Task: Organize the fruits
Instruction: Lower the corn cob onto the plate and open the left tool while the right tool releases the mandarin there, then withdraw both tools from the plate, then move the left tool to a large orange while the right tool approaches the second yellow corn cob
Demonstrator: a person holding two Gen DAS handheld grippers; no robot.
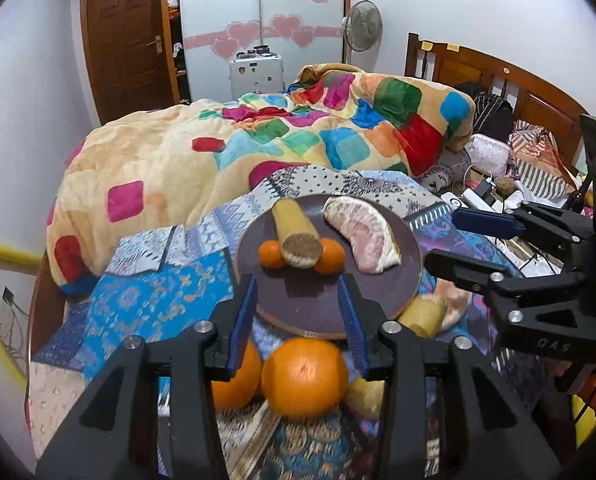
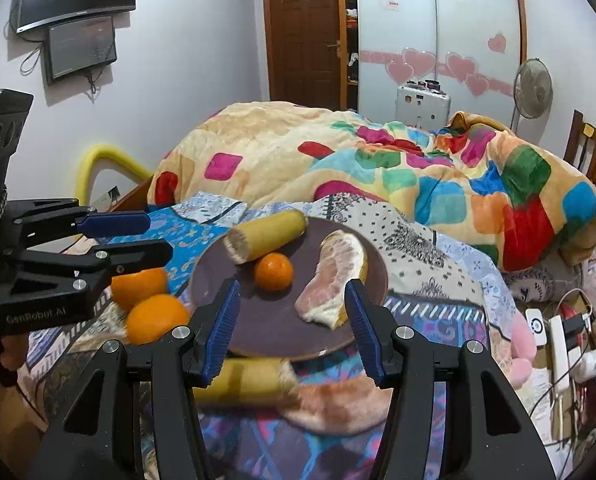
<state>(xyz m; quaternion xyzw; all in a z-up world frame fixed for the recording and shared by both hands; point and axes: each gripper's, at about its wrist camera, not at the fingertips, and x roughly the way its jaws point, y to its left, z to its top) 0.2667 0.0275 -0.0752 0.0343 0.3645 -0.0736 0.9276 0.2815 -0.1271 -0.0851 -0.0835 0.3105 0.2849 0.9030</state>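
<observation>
On the bed, we see a dark plate (image 1: 394, 304) carrying a cut banana piece (image 1: 295, 236), two mandarins (image 1: 271, 254) and a pomelo wedge (image 1: 364, 234). At the plate's six o'clock lie two oranges (image 1: 304, 376). Our left hand-held gripper (image 1: 300, 320) and right hand-held gripper (image 2: 291, 330) stand partly open, holding nothing.

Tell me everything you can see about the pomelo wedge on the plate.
The pomelo wedge is a peeled, curved segment: pale pink flesh with white pith and a strip of yellow rind along its outer curve. It looks soft and moist. It lies flat on the right side of the dark round plate, apart from the small orange beside it. Neither gripper touches it.
</observation>
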